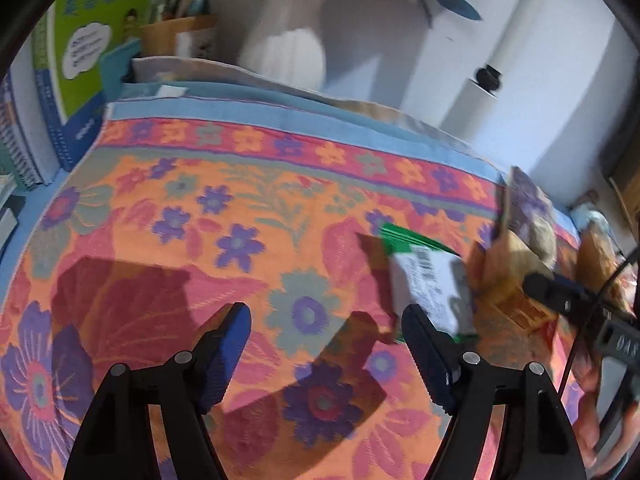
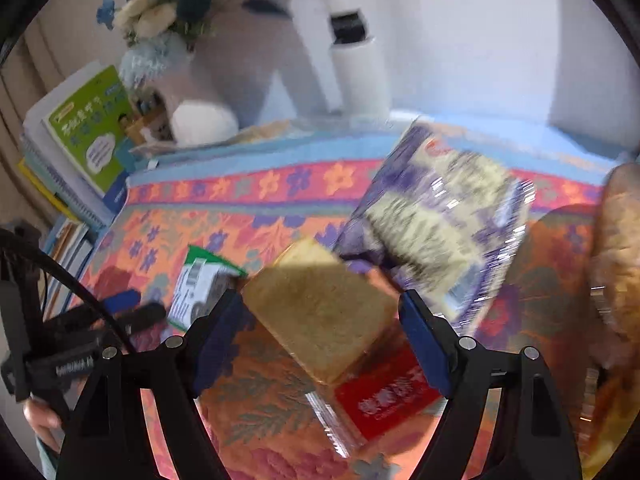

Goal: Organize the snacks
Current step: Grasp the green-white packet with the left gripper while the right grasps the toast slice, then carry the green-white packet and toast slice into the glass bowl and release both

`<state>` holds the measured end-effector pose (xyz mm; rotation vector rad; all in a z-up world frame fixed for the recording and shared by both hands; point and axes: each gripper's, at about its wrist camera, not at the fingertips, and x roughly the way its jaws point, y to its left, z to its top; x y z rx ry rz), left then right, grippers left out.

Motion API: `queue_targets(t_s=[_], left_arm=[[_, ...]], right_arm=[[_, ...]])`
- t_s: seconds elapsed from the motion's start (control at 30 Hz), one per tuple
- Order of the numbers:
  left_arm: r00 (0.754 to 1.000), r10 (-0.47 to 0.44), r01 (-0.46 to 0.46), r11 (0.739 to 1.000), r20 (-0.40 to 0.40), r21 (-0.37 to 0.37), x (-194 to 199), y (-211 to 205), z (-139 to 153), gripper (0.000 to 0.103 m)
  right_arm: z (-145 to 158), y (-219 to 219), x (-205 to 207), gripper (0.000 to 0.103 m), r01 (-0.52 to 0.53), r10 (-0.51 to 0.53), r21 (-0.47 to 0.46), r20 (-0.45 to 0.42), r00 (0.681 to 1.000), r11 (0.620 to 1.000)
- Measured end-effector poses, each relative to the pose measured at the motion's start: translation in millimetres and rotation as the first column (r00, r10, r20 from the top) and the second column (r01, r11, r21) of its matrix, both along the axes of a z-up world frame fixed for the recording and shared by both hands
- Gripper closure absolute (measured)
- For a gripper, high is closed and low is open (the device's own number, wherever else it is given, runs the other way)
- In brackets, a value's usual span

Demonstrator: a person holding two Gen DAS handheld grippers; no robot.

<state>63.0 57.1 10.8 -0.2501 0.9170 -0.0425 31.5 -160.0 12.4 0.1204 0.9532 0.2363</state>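
Surface: a worktop (image 1: 248, 120) under a floral orange, pink and purple woven cloth with a blue border is carrying the snacks.
Left tongs: the left tongs (image 1: 326, 318) are standing apart over bare cloth, clamping nothing; the pads are touching no packet.
Right tongs: the right tongs (image 2: 320, 304) are standing apart with the clear-wrapped slice of toast bread with a red label (image 2: 320, 312) lying between the pads; no pad is visibly pressing on it.
Snack positions: a small green-and-white carton-like packet (image 1: 428, 284) is lying just beside the bread, on its left in the right wrist view; a purple-and-cream crinkly bag (image 2: 440, 216) is lying behind the bread toward the far edge; a brown bun-like item in clear wrap (image 2: 618, 256) is sitting toward the right edge.
Background: books, a white vase with flowers and a paper roll are standing along the far edge.
Progress: judged early; the snacks are lying scattered and overlapping, none grouped.
Remaining: gripping, moving and aligning each packet.
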Motion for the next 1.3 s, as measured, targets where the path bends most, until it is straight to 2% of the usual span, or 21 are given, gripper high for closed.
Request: queue_targets(t_s=[0.13,0.2,0.23,0.27,0.3,0.47,0.53,0.6,0.67,0.73,0.77,0.87,1.0,1.2,1.3], left_arm=[[1.0,0.0,0.002,0.997,0.016,-0.071,0,7,1,0.027],[0.998,-0.055,0.058,0.987,0.021,-0.15,0,5,4,0.027],[0.996,-0.086,0.088,0.976,0.021,-0.199,0,4,4,0.027],[0.996,-0.093,0.094,0.972,0.016,-0.214,0,2,4,0.027],[0.995,-0.097,0.095,0.971,0.004,-0.218,1,-1,4,0.027],[0.989,-0.146,0.14,0.977,-0.024,-0.161,9,-34,2,0.027],[0.986,-0.165,0.161,0.981,-0.032,-0.106,12,-50,1,0.027],[0.988,-0.15,0.15,0.989,-0.025,-0.021,18,-65,1,0.027],[0.989,-0.148,0.148,0.989,-0.029,0.028,27,-76,-1,0.027],[0.99,-0.136,0.138,0.986,-0.023,0.098,32,-82,-2,0.049],[0.991,-0.135,0.137,0.982,-0.02,0.131,33,-84,-2,0.053],[0.99,-0.143,0.144,0.984,-0.014,0.103,26,-76,-1,0.055],[0.989,-0.15,0.151,0.987,-0.009,0.06,-5,-58,5,0.055],[0.989,-0.141,0.139,0.989,0.042,0.054,-64,-39,7,0.055],[0.99,-0.116,0.111,0.992,0.084,0.062,-76,-35,5,0.055]], right_arm=[[-6,14,-10,0.022,-0.032,0.033,-0.077,0.008,0.999,0.996],[-13,20,-12,0.032,-0.045,0.041,-0.075,-0.049,0.998,0.996],[-14,24,-16,0.036,-0.047,0.043,-0.08,-0.05,0.998,0.996],[-13,27,-19,0.046,-0.044,0.041,-0.095,-0.04,0.998,0.994],[-13,29,-21,0.046,-0.044,0.041,-0.106,-0.034,0.999,0.993],[-11,18,-38,0.047,0.045,-0.046,-0.055,-0.021,0.999,0.997],[-9,9,-51,0.047,0.109,-0.111,-0.058,-0.025,0.994,0.992],[-8,2,-64,0.046,0.152,-0.154,-0.043,-0.027,0.988,0.987],[-9,-3,-75,0.046,0.162,-0.162,-0.013,-0.022,0.986,0.987],[-10,-5,-84,0.046,0.158,-0.158,0.003,-0.001,0.987,0.987],[-11,-4,-86,0.046,0.152,-0.152,0.001,0.011,0.988,0.988],[-10,-2,-88,0.046,0.143,-0.143,0.004,0.025,0.989,0.99],[-8,-1,-101,0.047,0.128,-0.128,0.008,0.009,0.992,0.992],[-7,11,-156,0.047,0.005,-0.003,0.056,-0.023,1.0,0.998],[-11,18,-167,0.047,-0.038,0.039,0.028,-0.036,0.999,0.999]])
